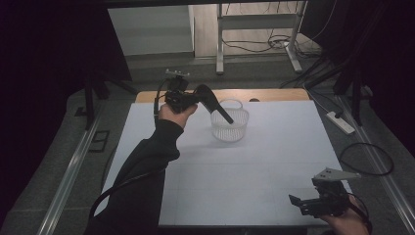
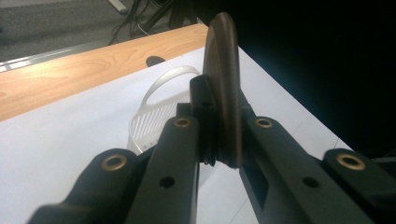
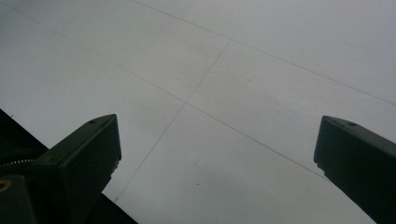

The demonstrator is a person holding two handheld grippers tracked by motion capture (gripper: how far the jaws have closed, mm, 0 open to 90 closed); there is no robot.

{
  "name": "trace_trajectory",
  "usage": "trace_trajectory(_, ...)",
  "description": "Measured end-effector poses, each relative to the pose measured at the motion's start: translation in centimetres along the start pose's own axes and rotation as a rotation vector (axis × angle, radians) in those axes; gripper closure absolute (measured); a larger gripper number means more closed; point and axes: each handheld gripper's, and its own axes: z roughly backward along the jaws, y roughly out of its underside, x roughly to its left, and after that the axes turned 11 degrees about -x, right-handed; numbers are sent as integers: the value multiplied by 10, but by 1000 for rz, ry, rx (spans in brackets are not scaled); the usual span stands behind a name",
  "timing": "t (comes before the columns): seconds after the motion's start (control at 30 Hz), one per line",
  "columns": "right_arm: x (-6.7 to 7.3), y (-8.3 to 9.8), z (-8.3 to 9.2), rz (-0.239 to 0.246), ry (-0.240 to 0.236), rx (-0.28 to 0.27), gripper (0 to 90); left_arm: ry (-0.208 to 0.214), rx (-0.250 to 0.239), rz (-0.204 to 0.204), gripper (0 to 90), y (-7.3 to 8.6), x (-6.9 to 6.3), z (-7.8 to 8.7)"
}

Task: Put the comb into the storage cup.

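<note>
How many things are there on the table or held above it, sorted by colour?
Clear white: 1, the slotted plastic basket.
Dark brown: 1, the flat disc clamped edge-on in the left tool, above the basket.
Total: 2.

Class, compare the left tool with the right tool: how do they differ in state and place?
The left tool is shut on a dark flat disc; the right tool stands open and holds nothing. The left tool is raised beside the white basket; the right tool sits low by the table's near edge. Both have black jaws.
</note>
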Motion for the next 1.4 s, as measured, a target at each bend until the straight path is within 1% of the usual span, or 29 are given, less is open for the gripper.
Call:
trace_trajectory(0.23,0,0,0,1,-2,-1,12,-4,-5,7,866,0,1,-13)
trace_trajectory(0.33,0,0,0,1,-3,-1,12,0,-9,17,866,1,1,-19)
trace_trajectory(0.57,0,0,0,0,-6,-2,15,-7,5,21,866,7,2,-34)
trace_trajectory(0.7,0,0,0,2,-8,-2,15,-6,5,26,865,8,3,-39)
trace_trajectory(0.77,0,0,0,3,-8,-2,16,-11,9,22,866,10,3,-42)
trace_trajectory(0.9,0,0,0,2,-9,-1,16,-19,14,20,865,14,3,-48)
trace_trajectory(1.23,0,0,0,3,-12,1,17,-26,10,41,866,24,6,-59)
trace_trajectory(1.4,0,0,0,4,-13,1,19,-37,20,36,865,30,7,-67)
